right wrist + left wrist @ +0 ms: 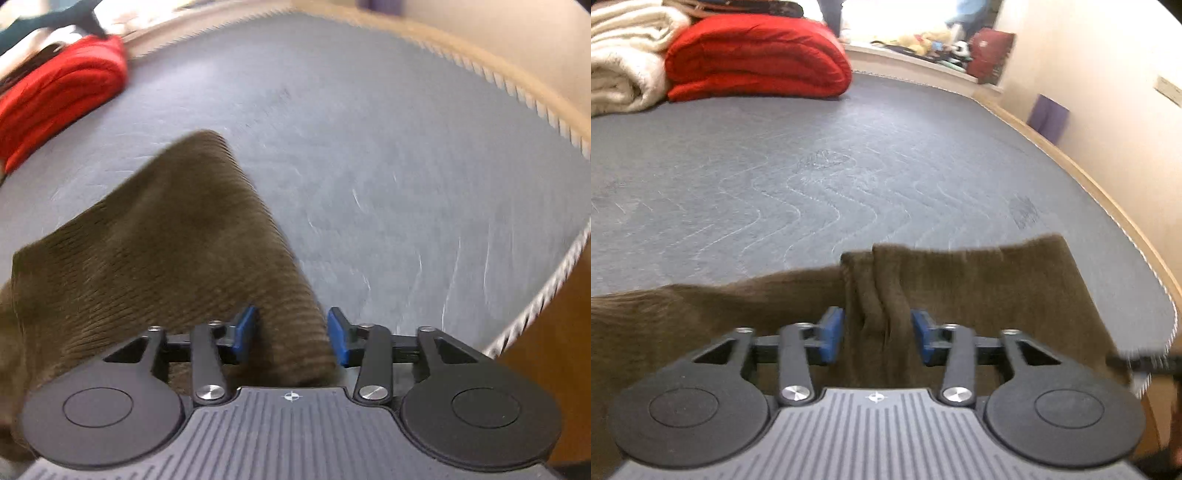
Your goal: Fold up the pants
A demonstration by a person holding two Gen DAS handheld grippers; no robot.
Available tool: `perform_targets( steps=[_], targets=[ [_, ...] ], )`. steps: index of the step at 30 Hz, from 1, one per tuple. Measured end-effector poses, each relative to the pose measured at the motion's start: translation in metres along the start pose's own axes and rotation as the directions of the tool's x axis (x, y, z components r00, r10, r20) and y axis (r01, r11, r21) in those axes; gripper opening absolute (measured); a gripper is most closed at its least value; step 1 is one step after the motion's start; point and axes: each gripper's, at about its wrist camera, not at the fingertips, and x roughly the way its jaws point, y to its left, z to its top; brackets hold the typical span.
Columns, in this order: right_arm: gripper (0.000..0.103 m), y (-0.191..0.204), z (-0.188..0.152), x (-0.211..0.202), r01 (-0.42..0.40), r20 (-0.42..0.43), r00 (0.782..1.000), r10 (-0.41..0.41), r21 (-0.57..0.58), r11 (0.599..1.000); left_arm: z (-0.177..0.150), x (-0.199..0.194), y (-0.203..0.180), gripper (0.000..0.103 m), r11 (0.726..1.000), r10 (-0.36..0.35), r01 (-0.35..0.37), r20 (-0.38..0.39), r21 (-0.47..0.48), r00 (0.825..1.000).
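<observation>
On a grey mattress (pixel 849 166), the left gripper (pixel 877 332) pinches bunched brown corduroy pants (pixel 979 288) while the right gripper (pixel 291 332) straddles them half-open at six o'clock, a fold likely under way, next needing a firm closure.

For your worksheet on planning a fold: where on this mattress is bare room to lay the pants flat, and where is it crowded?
Free: the grey mattress between the brown pants and the red quilt. Crowded: the far corner, with quilt and white blanket.
</observation>
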Motion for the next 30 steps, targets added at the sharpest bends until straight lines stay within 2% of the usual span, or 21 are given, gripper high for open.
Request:
perform_targets(
  steps=[2,4,6,7,8,9,11,12,14,15,16,18,19,21,22,24,25,26,27,28,30],
  targets=[
    [0.052,-0.008,0.000,0.006,-0.025,-0.020,0.999,0.026,0.049,0.998,0.008,0.025,0.004,0.065,0.997,0.014,-0.016,-0.030,-0.074,0.999],
    [0.052,-0.013,0.001,0.009,-0.049,-0.028,0.998,0.052,0.081,0.996,0.011,0.047,0.015,0.064,0.988,0.009,-0.022,-0.088,-0.155,0.996],
    [0.052,-0.019,0.003,0.009,-0.071,-0.035,0.997,0.076,0.113,0.991,0.008,0.065,0.028,0.035,0.968,-0.055,0.017,-0.146,-0.251,0.988],
    [0.053,-0.021,0.002,0.012,-0.084,-0.041,0.995,0.090,0.133,0.988,0.009,0.066,0.030,0.032,0.961,-0.073,0.029,-0.153,-0.274,0.986],
    [0.053,-0.021,0.001,0.014,-0.090,-0.044,0.994,0.097,0.146,0.985,0.013,0.062,0.030,0.015,0.961,-0.078,0.039,-0.137,-0.273,0.987],
    [0.053,-0.022,0.001,0.016,-0.096,-0.049,0.993,0.105,0.156,0.983,0.018,0.054,0.029,0.013,0.962,-0.088,0.060,-0.095,-0.267,0.992],
    [0.053,-0.021,0.001,0.016,-0.104,-0.050,0.992,0.113,0.155,0.982,0.023,0.037,0.031,0.011,0.955,-0.097,0.092,-0.003,-0.282,0.995],
    [0.053,-0.020,0.001,0.016,-0.107,-0.050,0.992,0.115,0.152,0.983,0.023,0.036,0.034,0.011,0.952,-0.086,0.084,0.007,-0.295,0.996],
    [0.054,-0.019,-0.001,0.019,-0.106,-0.051,0.992,0.115,0.142,0.984,0.020,0.049,0.037,0.016,0.961,-0.040,0.019,-0.074,-0.275,0.996],
    [0.054,-0.018,-0.001,0.020,-0.107,-0.054,0.992,0.115,0.142,0.984,0.020,0.056,0.038,0.031,0.963,-0.022,-0.014,-0.129,-0.269,0.991],
    [0.054,-0.018,-0.001,0.020,-0.103,-0.058,0.992,0.113,0.147,0.984,0.022,0.054,0.036,0.035,0.963,0.008,-0.047,-0.144,-0.264,0.990],
    [0.054,-0.020,-0.001,0.019,-0.101,-0.061,0.992,0.112,0.161,0.982,0.029,0.029,0.021,0.036,0.975,0.121,-0.129,-0.055,-0.181,0.991],
    [0.054,-0.021,-0.001,0.019,-0.100,-0.062,0.992,0.112,0.167,0.981,0.028,0.017,0.012,0.037,0.981,0.143,-0.143,-0.012,-0.132,0.990],
    [0.054,-0.020,-0.001,0.020,-0.097,-0.062,0.992,0.109,0.165,0.981,0.016,-0.006,-0.004,0.037,0.991,0.114,-0.111,0.045,-0.072,0.992],
    [0.054,-0.020,0.000,0.022,-0.096,-0.062,0.992,0.107,0.162,0.982,0.006,-0.013,-0.009,0.037,0.995,0.078,-0.075,0.044,-0.063,0.996],
    [0.053,-0.020,0.000,0.021,-0.099,-0.062,0.992,0.111,0.161,0.982,-0.024,-0.015,-0.018,0.021,1.000,-0.003,0.003,-0.022,-0.009,1.000],
    [0.048,-0.019,0.000,0.020,-0.101,-0.060,0.992,0.112,0.158,0.982,-0.039,-0.006,-0.024,0.019,0.999,-0.020,0.024,-0.091,0.044,0.996],
    [0.043,-0.019,0.000,0.019,-0.104,-0.055,0.992,0.114,0.154,0.983,-0.058,0.005,-0.030,0.020,0.993,-0.007,0.029,-0.195,0.111,0.981],
    [0.041,-0.018,0.000,0.018,-0.109,-0.049,0.992,0.118,0.150,0.983,-0.074,0.003,-0.034,0.020,0.985,0.021,0.014,-0.196,0.174,0.980],
    [0.039,-0.016,-0.001,0.015,-0.109,-0.043,0.992,0.117,0.147,0.983,-0.078,-0.006,-0.039,0.020,0.977,0.028,0.004,-0.147,0.213,0.989],
    [0.038,-0.016,-0.002,0.011,-0.111,-0.028,0.993,0.116,0.152,0.982,-0.077,-0.016,-0.046,0.019,0.967,0.049,-0.017,-0.118,0.254,0.992]
  ],
)
